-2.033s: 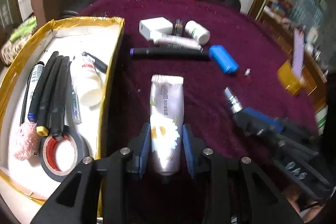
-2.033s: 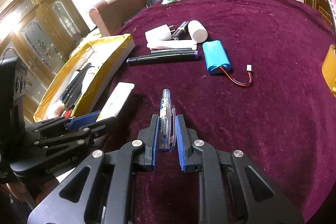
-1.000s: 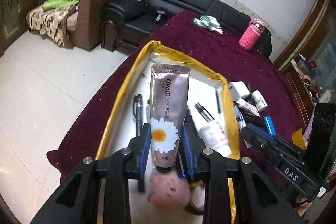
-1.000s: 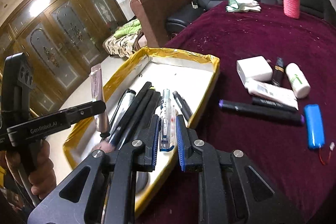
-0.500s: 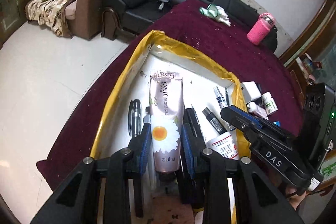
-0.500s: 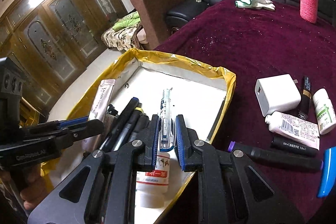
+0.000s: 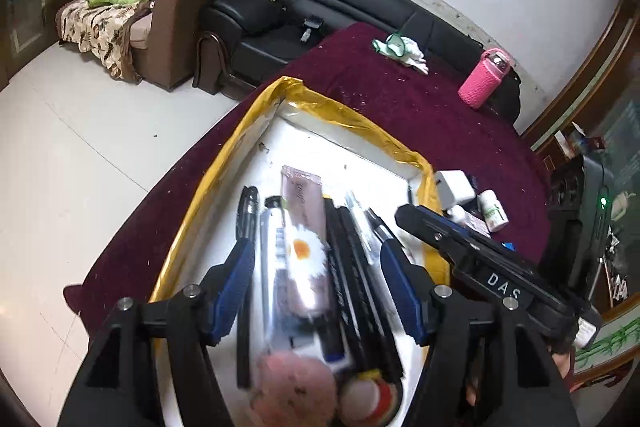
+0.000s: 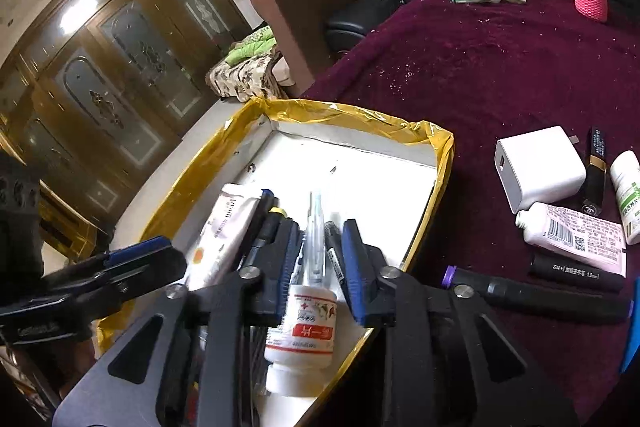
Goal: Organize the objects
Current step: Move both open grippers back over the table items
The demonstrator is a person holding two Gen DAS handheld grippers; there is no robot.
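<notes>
Two tongs hover over my gold-rimmed tray (image 8: 442, 147), both jaws just sprung apart to release their loads. Between my left gripper (image 7: 316, 291) pads lies one daisy-printed cream tube (image 7: 306, 239), freed; between my right gripper (image 8: 318, 267) pads one clear pen (image 8: 315, 227) rests atop one white bottle (image 8: 304, 335).

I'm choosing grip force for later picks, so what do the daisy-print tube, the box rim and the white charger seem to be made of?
Daisy-print tube: looks like soft laminated plastic with a satin pink sheen and a flat crimped end.
Box rim: glossy, wrinkled gold tape or foil, seemingly over white card walls.
White charger: smooth, matte-to-satin hard plastic, with crisp rounded edges and a port slot.
</notes>
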